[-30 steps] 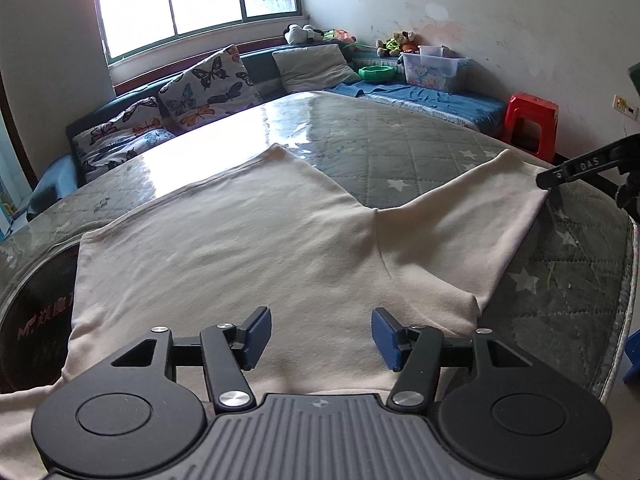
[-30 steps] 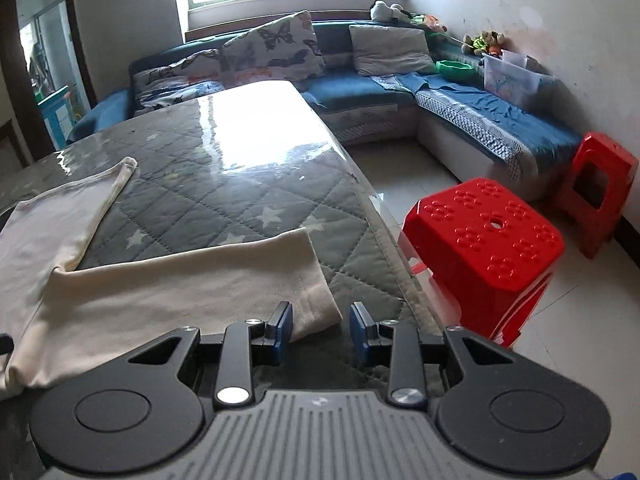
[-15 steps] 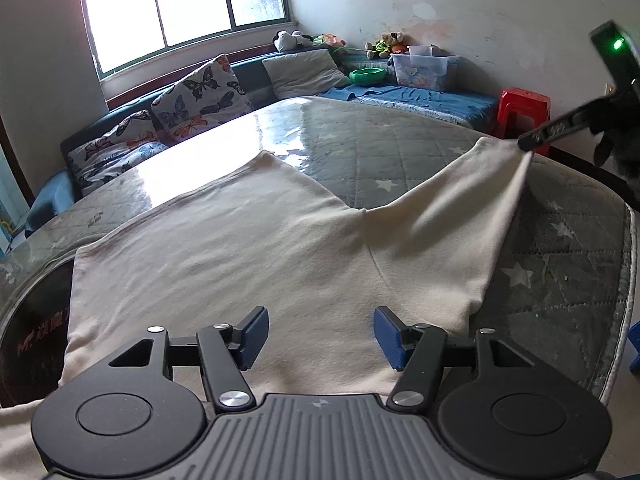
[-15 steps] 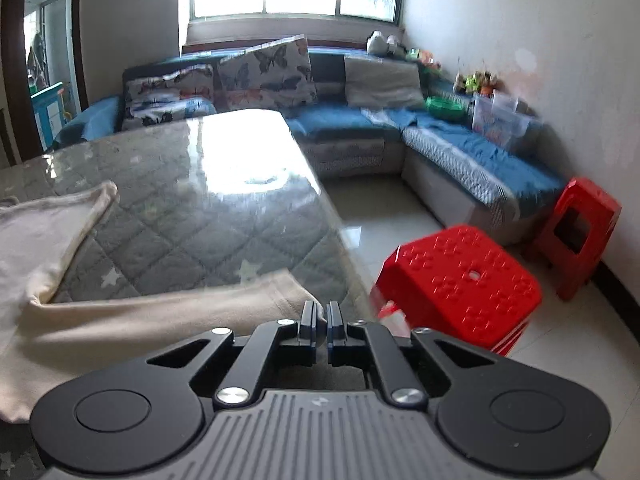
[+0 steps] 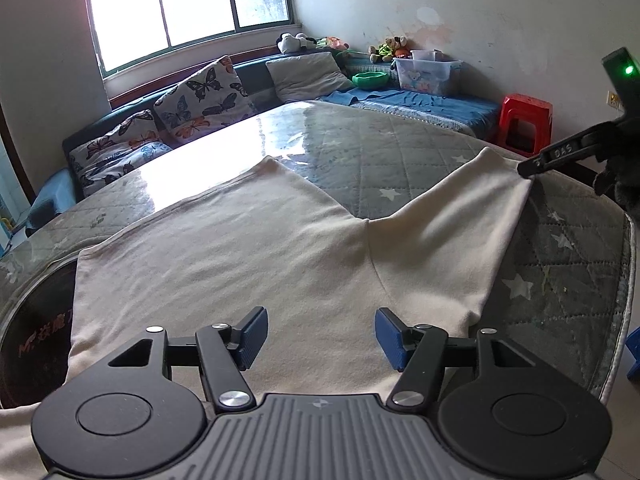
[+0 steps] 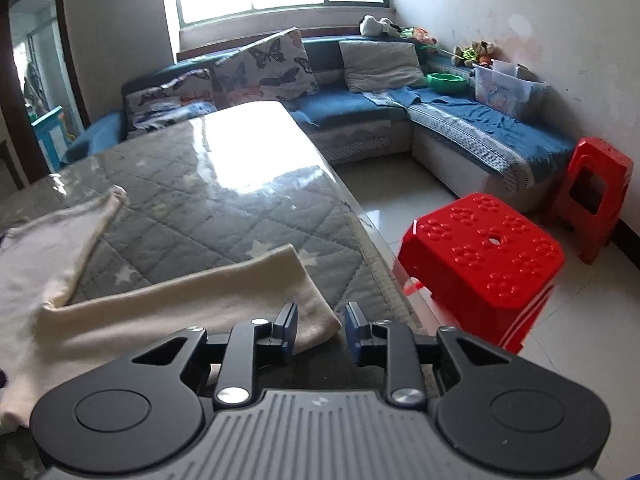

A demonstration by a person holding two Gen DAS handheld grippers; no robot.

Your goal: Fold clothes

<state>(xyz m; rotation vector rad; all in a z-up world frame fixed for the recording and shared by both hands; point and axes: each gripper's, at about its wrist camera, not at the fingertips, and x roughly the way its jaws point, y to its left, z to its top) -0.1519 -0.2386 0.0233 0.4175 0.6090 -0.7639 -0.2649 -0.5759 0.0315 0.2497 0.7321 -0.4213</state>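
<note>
Cream garment (image 5: pixel 248 256) lies flat, one sleeve outstretched; left fingers (image 5: pixel 256 334) apart above it; right fingers (image 6: pixel 290 330) opening around its cuff.

Quilted star-print table (image 5: pixel 404 152), cream garment (image 5: pixel 240 256) spread flat

The right gripper (image 5: pixel 528 168), at two o'clock, bears the white letters "DAS". Red lettering on the dark round panel (image 5: pixel 36 332), at nine o'clock, cannot be read.

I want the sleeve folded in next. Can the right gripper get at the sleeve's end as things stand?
Probably yes. The right gripper sits at the sleeve's end with its jaws opening; the cuff corner lies between them and nothing covers it on the quilted table.
</note>
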